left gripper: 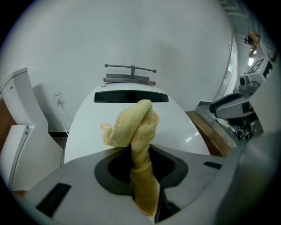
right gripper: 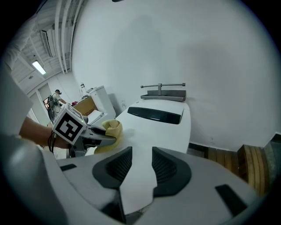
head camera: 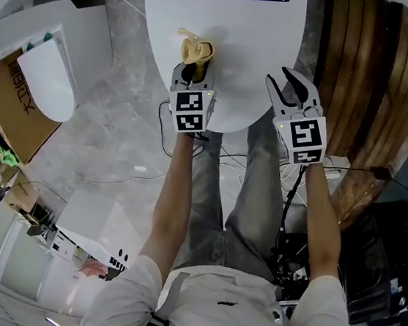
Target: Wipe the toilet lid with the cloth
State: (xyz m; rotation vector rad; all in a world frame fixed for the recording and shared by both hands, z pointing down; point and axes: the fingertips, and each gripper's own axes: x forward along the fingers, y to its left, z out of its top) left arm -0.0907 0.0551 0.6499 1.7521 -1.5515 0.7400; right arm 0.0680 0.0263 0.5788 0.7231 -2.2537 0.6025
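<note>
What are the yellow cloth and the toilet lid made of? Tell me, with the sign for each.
The cloth looks like terry or microfibre fabric, matte and fuzzy: its nap shows, and it twists into soft folds. The toilet lid is hard, smooth and glossy white, with bright glints on its surface. It is likely plastic, though glazed ceramic can't be ruled out.

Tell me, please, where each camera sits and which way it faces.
Head view: on the person's head, looking steeply down at the toilet lid; both forearms, legs, the left gripper and right gripper show.
Left gripper view: on the left gripper, facing along the lid towards the wall; its fingers pinch the cloth.
Right gripper view: on the right gripper, facing across the lid; its open fingers show.
Shared: both gripper views see the lid and cloth.
</note>
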